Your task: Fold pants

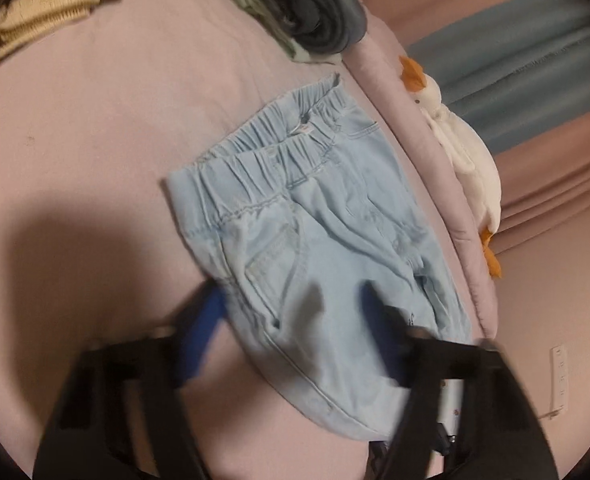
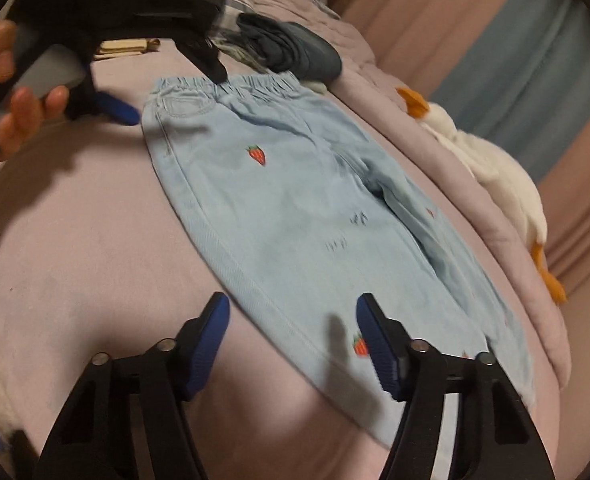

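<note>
Light-blue pants (image 1: 315, 220) with small strawberry prints (image 2: 256, 155) lie flat on the pink bed sheet (image 1: 95, 140), elastic waistband (image 1: 279, 136) at the far end. My left gripper (image 1: 291, 316) hovers low over the hip area. Its blue pads (image 1: 209, 316) stand apart on either side of the side seam, so it is open. In the right wrist view the left gripper (image 2: 171, 92) sits by the waistband corner, held by a hand (image 2: 27, 108). My right gripper (image 2: 293, 320) is open over the lower leg, and the pants' outer edge runs between its fingers (image 2: 215, 324).
A pile of dark folded clothes (image 1: 315, 12) lies just beyond the waistband, and a beige knit garment (image 1: 35, 12) lies at the far left. A white plush goose (image 1: 467, 152) rests along the bed's padded right edge (image 1: 415, 168). Pink and blue curtains (image 1: 515, 60) hang behind.
</note>
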### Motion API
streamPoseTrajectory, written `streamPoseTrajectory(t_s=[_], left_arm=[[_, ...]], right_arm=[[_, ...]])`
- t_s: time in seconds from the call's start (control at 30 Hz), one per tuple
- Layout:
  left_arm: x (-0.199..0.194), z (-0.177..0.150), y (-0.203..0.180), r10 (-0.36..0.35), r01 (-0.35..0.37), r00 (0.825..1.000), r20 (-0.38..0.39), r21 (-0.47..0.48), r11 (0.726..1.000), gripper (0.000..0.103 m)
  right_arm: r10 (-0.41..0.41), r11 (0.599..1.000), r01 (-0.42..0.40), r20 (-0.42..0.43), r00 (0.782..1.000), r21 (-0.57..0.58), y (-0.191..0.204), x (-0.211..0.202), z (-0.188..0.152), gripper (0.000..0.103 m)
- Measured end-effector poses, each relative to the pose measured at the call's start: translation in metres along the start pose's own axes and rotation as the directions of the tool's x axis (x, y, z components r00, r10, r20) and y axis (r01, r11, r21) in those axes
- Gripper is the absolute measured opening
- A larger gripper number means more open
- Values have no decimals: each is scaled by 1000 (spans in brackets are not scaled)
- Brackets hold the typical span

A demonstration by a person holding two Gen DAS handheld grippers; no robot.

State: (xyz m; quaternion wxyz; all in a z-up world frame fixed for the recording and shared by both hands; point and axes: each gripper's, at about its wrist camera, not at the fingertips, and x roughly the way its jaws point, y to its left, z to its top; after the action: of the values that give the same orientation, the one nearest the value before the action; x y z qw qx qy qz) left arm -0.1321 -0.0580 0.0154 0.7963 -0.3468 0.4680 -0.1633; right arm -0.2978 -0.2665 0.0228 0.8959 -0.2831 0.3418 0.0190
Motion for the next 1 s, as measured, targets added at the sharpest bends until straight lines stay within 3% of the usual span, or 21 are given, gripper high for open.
streamPoseTrajectory(t_s=[0.07,0.1,0.2,0.37,0.47,0.53,0.57,0.6,0.73,0.77,0.8,0.87,0.93,0.97,1.0], left_arm=[[2,3,15,4,-5,1000,-21,-34,999,22],[1,5,22,-34,32,999,-30,-63,998,19],[-9,7,28,-47,46,998,-28,-52,998,15],[-39,4,17,-9,4,999,48,96,995,15],[-27,3,18,133,-132,991,5,161,978,24],[-29,2,21,133,-130,991,-8,161,978,26],[-34,2,20,149,-146,989,-4,173,974,34],[-42,2,18,186,-186,982,16,194,963,45],[-69,2,-1,225,-255,965,132,300,919,50],[-70,0,-9,216,-254,965,147,337,907,50],[-66,-2,-24,187,-229,972,142,391,891,50],[-51,-13,-43,152,-182,983,101,474,861,51],[-22,-23,-62,147,-145,988,45,582,800,53],[-7,-30,-64,178,-151,984,18,620,770,54],[13,-37,-60,268,-205,963,4,654,728,53]], right_arm=[[-8,1000,8,4,1000,7,0,4,4,44],[-3,1000,3,6,1000,7,0,5,5,31],[-7,1000,7,14,1000,-17,10,7,10,13],[25,999,-24,17,1000,-30,8,-9,19,9],[138,989,-138,8,990,43,2,-12,20,9],[156,986,-154,-43,987,58,5,2,16,9],[168,983,-164,-50,984,84,3,5,14,9],[187,977,-180,-53,981,115,-2,5,14,13],[328,909,-322,24,944,264,-37,-19,14,23],[335,894,-336,53,941,296,-49,-25,12,33],[321,891,-326,69,945,316,-57,-27,11,43],[224,907,-229,55,973,354,-76,-23,10,46],[154,913,-140,-8,988,383,-89,-6,5,46],[157,908,-132,-31,987,399,-93,3,1,46],[160,906,-116,-75,984,408,-95,14,-5,46]])
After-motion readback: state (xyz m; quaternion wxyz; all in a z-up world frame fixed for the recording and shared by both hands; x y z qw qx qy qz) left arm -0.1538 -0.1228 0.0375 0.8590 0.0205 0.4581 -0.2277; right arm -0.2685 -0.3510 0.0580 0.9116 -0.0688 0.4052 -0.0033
